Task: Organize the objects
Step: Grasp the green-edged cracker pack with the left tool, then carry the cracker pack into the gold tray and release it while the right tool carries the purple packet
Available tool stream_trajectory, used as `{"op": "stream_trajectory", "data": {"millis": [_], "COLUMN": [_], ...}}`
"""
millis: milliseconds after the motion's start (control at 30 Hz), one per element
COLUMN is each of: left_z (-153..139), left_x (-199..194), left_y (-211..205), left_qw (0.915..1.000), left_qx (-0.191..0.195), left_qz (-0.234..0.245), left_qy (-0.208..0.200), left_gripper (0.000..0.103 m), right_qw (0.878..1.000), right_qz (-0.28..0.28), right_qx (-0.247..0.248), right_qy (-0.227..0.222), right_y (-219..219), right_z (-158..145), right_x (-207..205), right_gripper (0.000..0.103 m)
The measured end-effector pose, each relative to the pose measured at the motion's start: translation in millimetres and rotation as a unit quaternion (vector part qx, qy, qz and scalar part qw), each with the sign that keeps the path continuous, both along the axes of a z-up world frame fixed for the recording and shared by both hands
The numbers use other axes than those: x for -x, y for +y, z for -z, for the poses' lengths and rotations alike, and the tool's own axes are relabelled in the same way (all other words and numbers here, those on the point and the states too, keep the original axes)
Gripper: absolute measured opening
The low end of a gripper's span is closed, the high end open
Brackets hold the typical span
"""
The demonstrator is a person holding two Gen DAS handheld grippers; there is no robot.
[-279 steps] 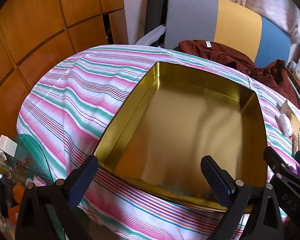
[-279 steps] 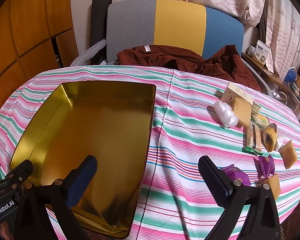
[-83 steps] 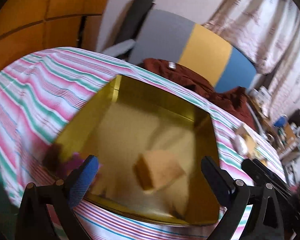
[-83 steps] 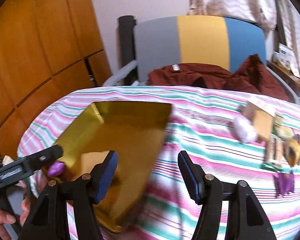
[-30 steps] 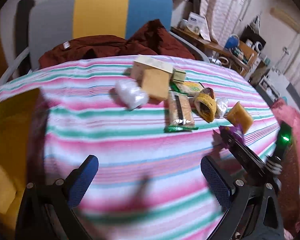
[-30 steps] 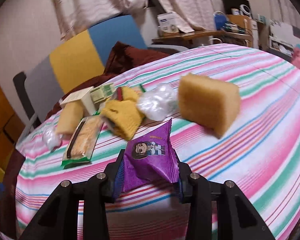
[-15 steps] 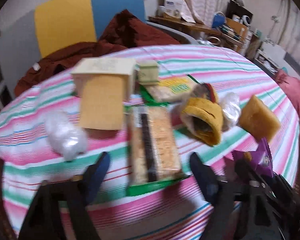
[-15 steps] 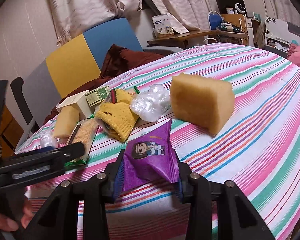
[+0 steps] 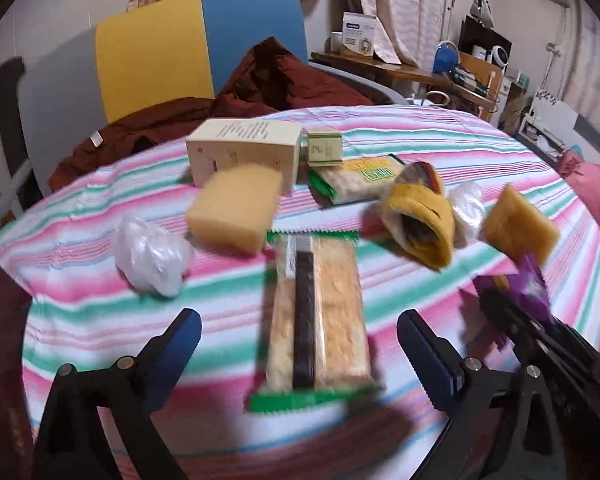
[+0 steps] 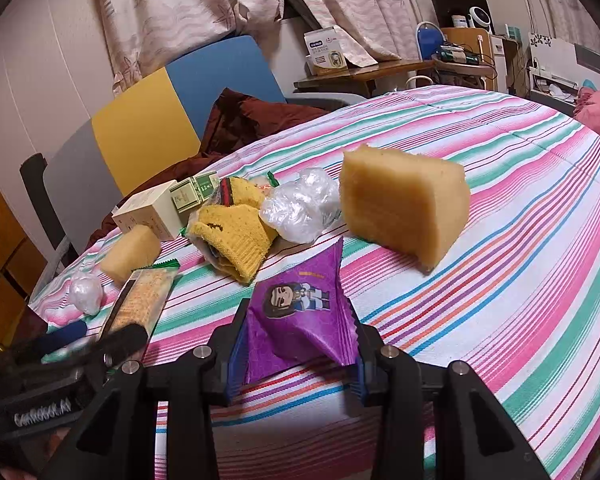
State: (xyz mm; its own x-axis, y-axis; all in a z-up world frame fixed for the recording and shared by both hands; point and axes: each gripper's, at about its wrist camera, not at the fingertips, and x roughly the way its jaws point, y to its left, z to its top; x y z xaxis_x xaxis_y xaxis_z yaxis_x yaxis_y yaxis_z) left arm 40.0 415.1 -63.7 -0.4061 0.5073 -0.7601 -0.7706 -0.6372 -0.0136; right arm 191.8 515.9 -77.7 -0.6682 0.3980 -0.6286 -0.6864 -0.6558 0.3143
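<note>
My right gripper [image 10: 296,356] is shut on a purple snack packet [image 10: 300,312] with a cartoon figure, low over the striped tablecloth [image 10: 500,280]. The packet also shows in the left wrist view [image 9: 528,288], held at the right. My left gripper [image 9: 298,340] is open, with a green-edged cracker pack [image 9: 316,320] lying between its fingers; contact cannot be told. The cracker pack also shows in the right wrist view [image 10: 140,296], under the left gripper [image 10: 80,340].
On the cloth lie two yellow sponges [image 9: 236,208] [image 9: 520,228], a yellow sock [image 9: 416,224], two clear plastic wads [image 9: 152,256] [image 9: 466,206], a beige box [image 9: 244,152], a small green box [image 9: 324,148] and another green packet [image 9: 360,178]. A chair with a dark red garment [image 9: 236,100] stands behind.
My left gripper has swung from the gold tin to the pile and come down around the cracker pack. My right gripper stays shut on the purple packet, almost still.
</note>
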Motion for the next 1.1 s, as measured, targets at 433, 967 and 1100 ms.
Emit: {"op": "stream_trajectory", "data": {"millis": [433,967,1100], "left_z": [6,-43,-57], "left_x": [-13,-25,-16], "left_y": [-37,-152,-185], "left_qw": [0.9999,0.9906,0.9860], "left_qx": [-0.011,-0.108,-0.123], "left_qz": [-0.010,-0.082,-0.112], "left_qy": [-0.006,-0.022,-0.016], "left_gripper": [0.047,0.047,0.047], "right_qw": [1.000,0.994,0.987], "right_qz": [0.003,-0.028,-0.061], "right_qx": [-0.013,-0.101,-0.140], "right_qy": [-0.014,-0.035,-0.043], "right_y": [-3,-31,-49], "right_z": [-1,-18,-23], "right_x": [3,15,25], "right_gripper": [0.041,0.041,0.041]}}
